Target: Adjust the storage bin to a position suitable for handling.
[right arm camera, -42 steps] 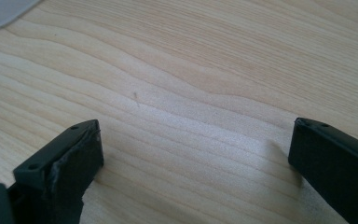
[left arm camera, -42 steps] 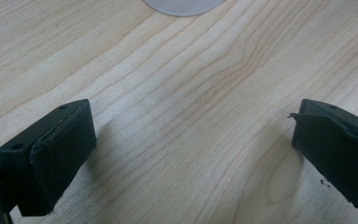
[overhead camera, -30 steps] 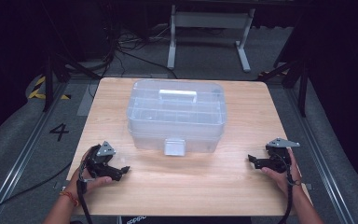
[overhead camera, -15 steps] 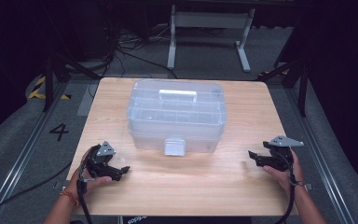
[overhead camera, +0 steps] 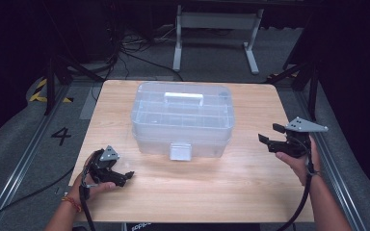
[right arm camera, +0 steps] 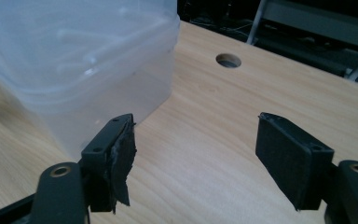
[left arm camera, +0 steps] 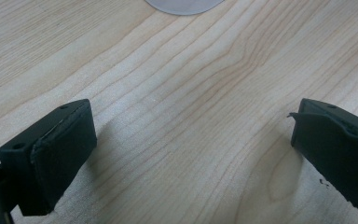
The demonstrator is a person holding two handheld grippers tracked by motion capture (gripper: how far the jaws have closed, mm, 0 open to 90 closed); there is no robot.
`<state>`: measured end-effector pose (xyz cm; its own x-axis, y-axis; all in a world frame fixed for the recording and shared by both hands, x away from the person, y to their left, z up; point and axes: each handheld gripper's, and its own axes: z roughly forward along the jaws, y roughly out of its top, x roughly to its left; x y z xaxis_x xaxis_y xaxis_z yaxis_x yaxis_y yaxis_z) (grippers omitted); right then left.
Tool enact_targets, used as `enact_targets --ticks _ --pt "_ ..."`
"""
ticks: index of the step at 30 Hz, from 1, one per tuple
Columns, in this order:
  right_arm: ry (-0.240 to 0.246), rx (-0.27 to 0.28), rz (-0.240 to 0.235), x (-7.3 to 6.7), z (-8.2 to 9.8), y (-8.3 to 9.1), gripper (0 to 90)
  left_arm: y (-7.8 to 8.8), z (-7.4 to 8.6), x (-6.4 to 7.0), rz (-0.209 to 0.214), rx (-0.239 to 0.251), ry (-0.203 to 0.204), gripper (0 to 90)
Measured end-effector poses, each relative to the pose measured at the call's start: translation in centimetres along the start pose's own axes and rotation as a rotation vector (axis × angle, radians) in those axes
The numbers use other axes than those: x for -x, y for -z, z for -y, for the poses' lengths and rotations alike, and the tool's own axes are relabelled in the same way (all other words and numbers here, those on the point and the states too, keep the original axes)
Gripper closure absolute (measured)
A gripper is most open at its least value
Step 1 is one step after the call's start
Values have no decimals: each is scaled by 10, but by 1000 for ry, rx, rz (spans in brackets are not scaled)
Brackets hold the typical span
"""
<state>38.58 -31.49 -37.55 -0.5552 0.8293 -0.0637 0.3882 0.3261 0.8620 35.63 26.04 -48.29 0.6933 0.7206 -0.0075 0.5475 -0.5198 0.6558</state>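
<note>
Since a second ago, the right tongs (overhead camera: 269, 138) have come up off the tabletop (overhead camera: 192, 187), and their jaws have just been closing a bit with nothing between them. From the high view, the clear box (overhead camera: 182, 118) sits in the middle of the tabletop, with the left tongs (overhead camera: 125, 177) low at the near left and the right tongs lifted at the right. Left gripper view: the left tongs (left arm camera: 191, 154) are wide apart over bare wood. Right gripper view: the right tongs (right arm camera: 193, 154) are apart and empty, with the clear box (right arm camera: 74, 60) just to the left.
</note>
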Motion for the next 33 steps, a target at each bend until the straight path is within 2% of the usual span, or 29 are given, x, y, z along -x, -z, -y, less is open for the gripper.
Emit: enact_targets --ticks 12,19,23,27,33 --pt "66 44 -41 -13 -54 -9 297 0 0 0 2 -1 3 4" --pt "85 58 -83 -27 -76 -22 300 0 0 0 0 0 0 5" --pt "112 60 -102 -36 -86 -30 313 0 0 0 2 -1 2 4" --pt "115 68 -112 -41 -95 -37 327 0 0 0 2 -1 2 4" --pt "152 62 -131 -52 -110 -51 348 0 0 0 2 -1 2 4"
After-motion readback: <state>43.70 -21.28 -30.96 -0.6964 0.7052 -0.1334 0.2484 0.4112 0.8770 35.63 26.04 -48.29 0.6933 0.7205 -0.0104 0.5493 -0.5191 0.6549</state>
